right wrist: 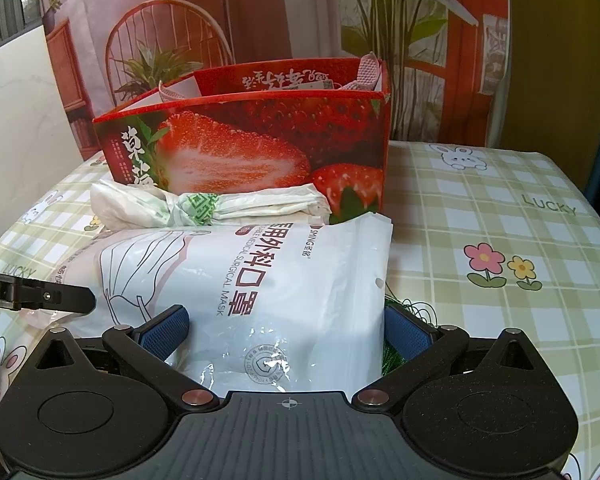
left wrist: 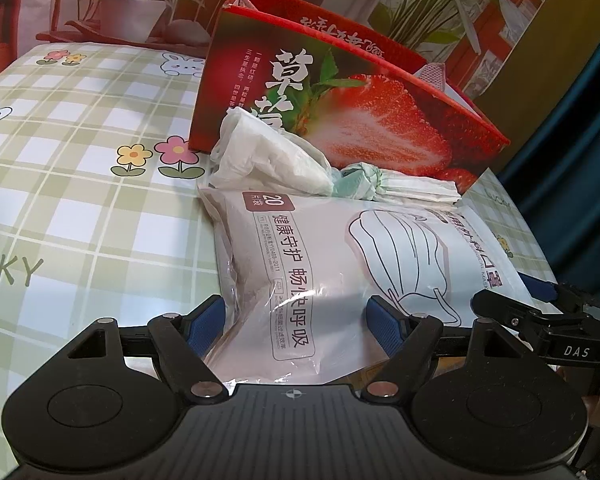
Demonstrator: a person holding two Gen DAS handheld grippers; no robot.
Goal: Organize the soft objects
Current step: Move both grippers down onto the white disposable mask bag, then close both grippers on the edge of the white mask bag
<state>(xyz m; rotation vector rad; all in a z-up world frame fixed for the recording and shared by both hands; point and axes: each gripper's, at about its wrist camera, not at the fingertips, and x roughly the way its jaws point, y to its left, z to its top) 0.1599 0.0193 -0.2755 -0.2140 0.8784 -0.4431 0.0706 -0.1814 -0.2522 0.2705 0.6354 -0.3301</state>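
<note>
A white pack of surgical masks [left wrist: 340,248] [right wrist: 268,280] lies across the checked tablecloth in front of a red strawberry box [left wrist: 360,112] [right wrist: 260,148]. My left gripper [left wrist: 296,326] straddles the pack's left part, blue pads pressed against the bunched plastic. At the other end my right gripper [right wrist: 286,330] holds the pack the same way, its right pad on the pack's edge. A rolled white bag with a green band [left wrist: 300,168] [right wrist: 204,206] rests between pack and box. Pink-white soft items [right wrist: 368,68] stick out of the box.
Green netting [right wrist: 396,344] shows under the pack's right edge. The tablecloth [left wrist: 80,200] [right wrist: 500,220] stretches left and right of the box. A printed backdrop with plants and a chair hangs behind the table, and a dark curtain [left wrist: 572,140] hangs on the right.
</note>
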